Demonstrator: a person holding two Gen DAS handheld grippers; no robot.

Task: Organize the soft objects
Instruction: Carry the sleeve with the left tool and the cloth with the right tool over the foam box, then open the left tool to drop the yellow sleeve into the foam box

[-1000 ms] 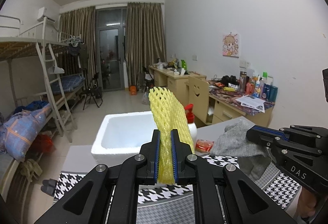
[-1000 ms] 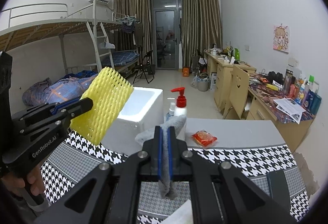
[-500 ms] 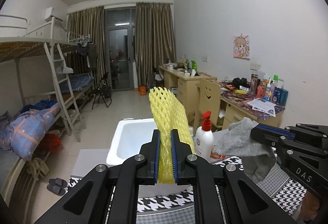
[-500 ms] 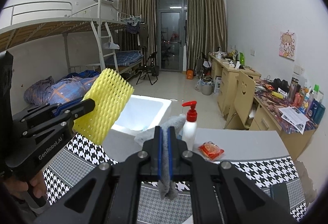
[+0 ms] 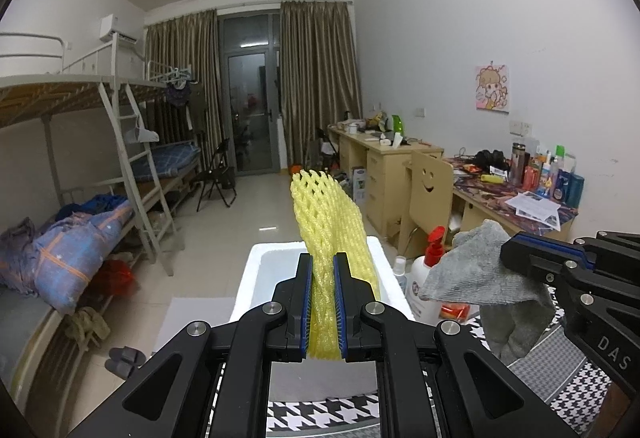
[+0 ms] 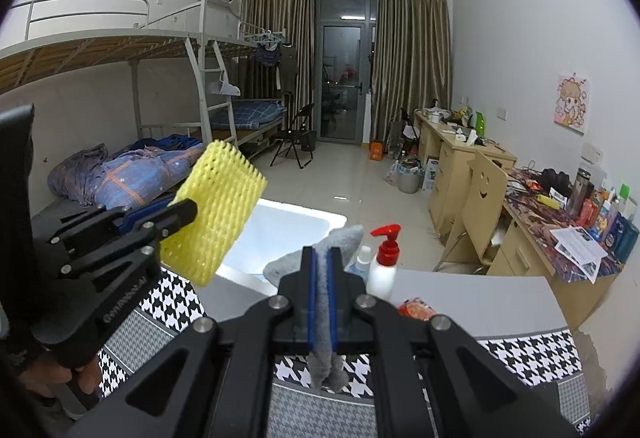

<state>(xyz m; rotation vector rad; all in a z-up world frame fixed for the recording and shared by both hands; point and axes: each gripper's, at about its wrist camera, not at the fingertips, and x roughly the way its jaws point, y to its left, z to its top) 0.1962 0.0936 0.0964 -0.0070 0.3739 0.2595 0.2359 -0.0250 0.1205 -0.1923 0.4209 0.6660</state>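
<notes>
My left gripper (image 5: 323, 270) is shut on a yellow foam net sleeve (image 5: 328, 222), which stands up between the pads in front of the white foam box (image 5: 256, 270). In the right wrist view the left gripper (image 6: 188, 207) holds the yellow sleeve (image 6: 216, 205) above the box's near left corner. My right gripper (image 6: 324, 258) is shut on a grey cloth (image 6: 324, 326), which hangs down past the pads. In the left wrist view the right gripper (image 5: 510, 252) carries the grey cloth (image 5: 480, 278) to the right of the box.
A white pump bottle with a red top (image 6: 384, 262) and a small clear bottle (image 6: 362, 258) stand right of the box. An orange packet (image 6: 414, 308) lies on the grey tabletop. A houndstooth mat (image 6: 528, 354) covers the table's near part.
Both grippers have moved forward and up toward the foam box, each holding its item. The box and the pump bottle sit nearer and lower in both views.
</notes>
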